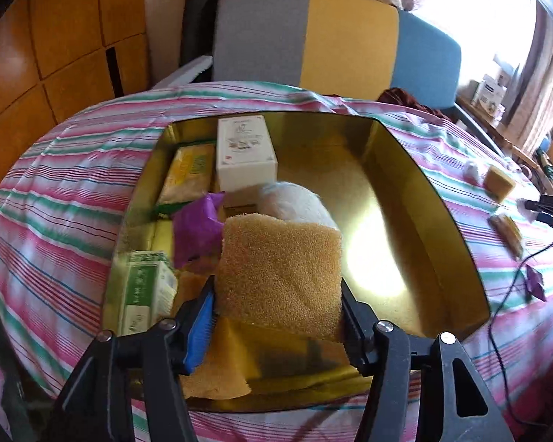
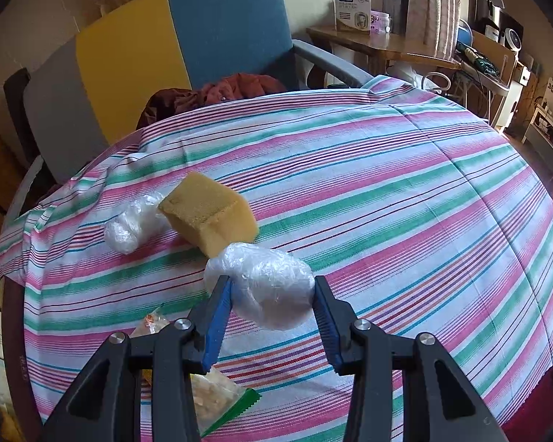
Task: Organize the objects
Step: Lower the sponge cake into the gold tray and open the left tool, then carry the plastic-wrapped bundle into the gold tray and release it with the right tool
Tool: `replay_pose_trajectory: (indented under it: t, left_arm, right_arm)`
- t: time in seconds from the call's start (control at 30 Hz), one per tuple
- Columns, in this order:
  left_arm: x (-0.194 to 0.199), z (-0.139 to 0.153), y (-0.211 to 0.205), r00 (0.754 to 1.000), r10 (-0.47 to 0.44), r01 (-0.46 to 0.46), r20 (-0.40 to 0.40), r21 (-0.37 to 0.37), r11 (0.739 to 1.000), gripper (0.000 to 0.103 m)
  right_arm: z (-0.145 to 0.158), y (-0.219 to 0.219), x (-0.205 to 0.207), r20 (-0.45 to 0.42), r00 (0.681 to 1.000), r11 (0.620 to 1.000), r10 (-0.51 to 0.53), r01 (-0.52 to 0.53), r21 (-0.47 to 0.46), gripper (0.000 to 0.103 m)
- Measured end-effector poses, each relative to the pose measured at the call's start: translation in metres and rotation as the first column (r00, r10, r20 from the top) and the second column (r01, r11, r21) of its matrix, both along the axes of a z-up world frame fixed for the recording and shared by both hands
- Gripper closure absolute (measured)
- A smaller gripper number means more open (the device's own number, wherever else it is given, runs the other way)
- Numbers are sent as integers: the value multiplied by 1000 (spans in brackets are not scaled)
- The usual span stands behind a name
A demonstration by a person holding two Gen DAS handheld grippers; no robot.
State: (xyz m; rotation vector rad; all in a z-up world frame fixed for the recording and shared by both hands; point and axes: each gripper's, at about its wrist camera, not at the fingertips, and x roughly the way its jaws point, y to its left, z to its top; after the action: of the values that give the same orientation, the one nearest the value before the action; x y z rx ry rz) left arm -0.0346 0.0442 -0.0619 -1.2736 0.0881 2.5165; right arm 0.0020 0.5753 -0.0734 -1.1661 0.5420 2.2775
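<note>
Over the gold tray (image 1: pixel 398 147), your left hand-held gripper (image 1: pixel 276 291) is pinching a tan sponge (image 1: pixel 276 250) by its two sides. The sponge stands up on end, just inside the tray's near wall. It leans over a white roll (image 1: pixel 295 202) and sits close to a purple packet (image 1: pixel 197 228).

To do this step well, I think you should go low before you let go. Aim for the bare gold floor on the tray's right half, since the left half is full. Lay the sponge flat so it does not tip onto the roll. Let it loose gently, then lift straight up so the pads do not drag it.

Out past the tray's right wall, on the striped cloth (image 2: pixel 387 202) over the counter, your right hand-held gripper (image 2: pixel 271 281) is pressed on a plastic-wrapped bundle (image 2: pixel 272 269). Hold it steady and bring it to the tray after.

A white box (image 1: pixel 245 151) at the tray's far end has print on it, too small to read. A green and white box (image 1: pixel 147 287) by the tray's left wall has blurry signs I cannot read.
</note>
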Motion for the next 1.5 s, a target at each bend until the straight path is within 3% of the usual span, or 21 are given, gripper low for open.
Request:
replay_pose_trajectory:
  t: [0.1, 0.17, 0.33, 0.5, 0.7, 0.8, 0.93, 1.07, 1.2, 1.4, 1.5]
  left_arm:
    - [8, 7, 7, 998, -56, 56, -1, 28, 998, 40]
    - [8, 3, 14, 995, -94, 94, 21, -8, 996, 36]
    - [1, -11, 8, 996, -46, 47, 76, -9, 999, 36]
    - [3, -12, 8, 998, -31, 31, 62, 2, 1000, 36]
    - [5, 9, -2, 1000, -6, 6, -1, 77, 997, 35]
    - [6, 24, -8, 999, 2, 2, -42, 106, 994, 34]
    - [4, 38, -22, 995, 43, -31, -94, 118, 993, 32]
    - [1, 44, -35, 989, 89, -76, -118, 117, 990, 32]
    - [1, 47, -48, 984, 115, -98, -133, 129, 987, 31]
    - [3, 45, -66, 979, 147, -129, -144, 127, 984, 31]
    - [6, 44, -74, 974, 157, -140, -160, 114, 984, 30]
  right_arm:
    - [1, 1, 2, -5, 1000, 1000, -3, 3, -2, 59]
    - [1, 1, 1, -5, 1000, 1000, -3, 3, -3, 59]
    - [3, 1, 3, -13, 1000, 1000, -9, 9, -4, 59]
    - [4, 3, 5, -18, 1000, 1000, -21, 21, -1, 59]
    - [12, 4, 10, -67, 997, 999, -31, 30, -12, 59]
    - [24, -6, 10, -104, 995, 1000, 8, -11, -29, 59]
    - [54, -55, 1, -125, 975, 983, 186, -185, 13, 59]
    - [79, -132, -10, -136, 903, 913, 408, -405, 51, 59]
    - [90, -224, -15, -135, 771, 782, 622, -618, 74, 59]
    - [62, -352, -13, -16, 549, 548, 836, -832, 88, 59]
    - [38, -385, -17, 100, 487, 482, 868, -873, 72, 59]
